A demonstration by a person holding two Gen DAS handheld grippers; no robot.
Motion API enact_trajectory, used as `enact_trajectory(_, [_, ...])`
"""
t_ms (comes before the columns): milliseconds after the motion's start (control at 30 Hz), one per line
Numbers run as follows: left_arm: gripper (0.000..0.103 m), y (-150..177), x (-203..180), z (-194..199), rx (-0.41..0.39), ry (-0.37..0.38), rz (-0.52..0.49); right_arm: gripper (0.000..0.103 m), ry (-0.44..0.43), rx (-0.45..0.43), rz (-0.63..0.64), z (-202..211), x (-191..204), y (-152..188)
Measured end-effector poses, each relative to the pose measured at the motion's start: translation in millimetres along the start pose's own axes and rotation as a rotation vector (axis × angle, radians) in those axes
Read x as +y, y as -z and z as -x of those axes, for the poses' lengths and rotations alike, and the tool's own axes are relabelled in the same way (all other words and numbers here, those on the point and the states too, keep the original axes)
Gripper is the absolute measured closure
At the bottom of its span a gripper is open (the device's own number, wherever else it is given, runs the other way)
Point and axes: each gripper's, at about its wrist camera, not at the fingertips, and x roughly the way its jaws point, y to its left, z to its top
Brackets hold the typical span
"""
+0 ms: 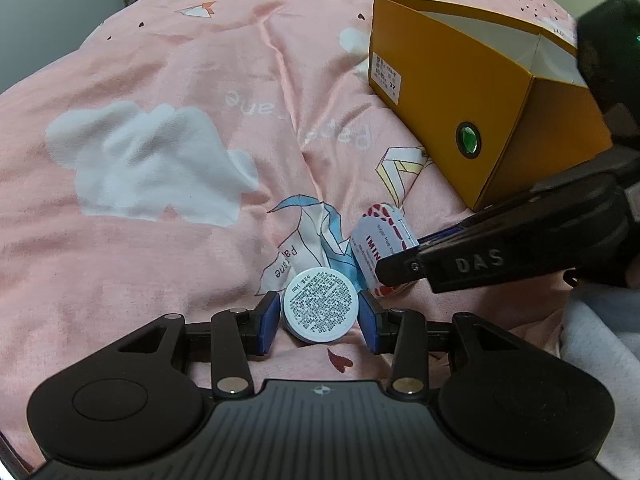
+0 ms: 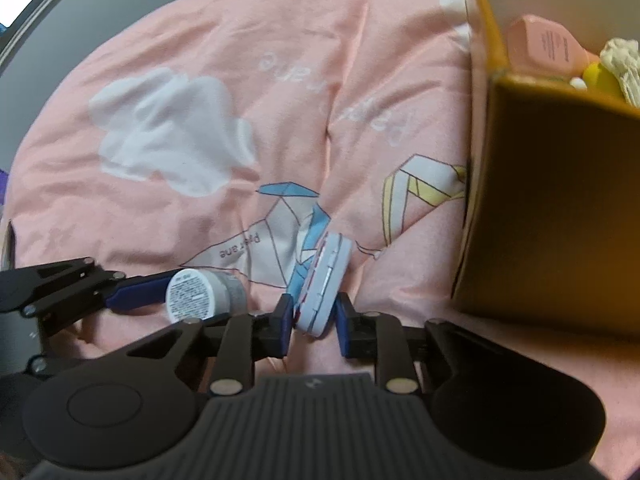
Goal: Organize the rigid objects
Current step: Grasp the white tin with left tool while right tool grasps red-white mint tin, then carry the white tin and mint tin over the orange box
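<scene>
Jar [image 1: 319, 305], small and white, lies on the pink bedspread [image 1: 160, 80] clamped between your left gripper's [image 1: 319, 316] blue pads. Just right of it, your right gripper [image 2: 313, 312] grips the mint tin [image 2: 325, 282] on edge, beside the orange box [image 1: 460, 92].

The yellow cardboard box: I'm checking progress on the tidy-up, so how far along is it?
Done: the yellow cardboard box already holds a pink bottle and a yellow item. In hand: the left gripper grips a round white jar, and the right gripper pinches a flat white mint tin, both low over the pink bedcover. Left: carrying both into the box.
</scene>
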Motion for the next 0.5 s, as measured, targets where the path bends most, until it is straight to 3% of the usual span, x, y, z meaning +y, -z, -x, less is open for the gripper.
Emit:
enact_trajectory(167, [0.056, -0.2, 0.0, 3.4, -0.01, 0.0, 0.01, 0.087, -0.029, -0.043, 0.096, 19.7, 12.3, 5.7])
enact_trajectory(500, [0.056, -4.1, -6.4, 20.9, -0.068, 0.002, 0.009, 0.088, 0.0, -0.178, 0.193, 68.2, 20.5, 17.4])
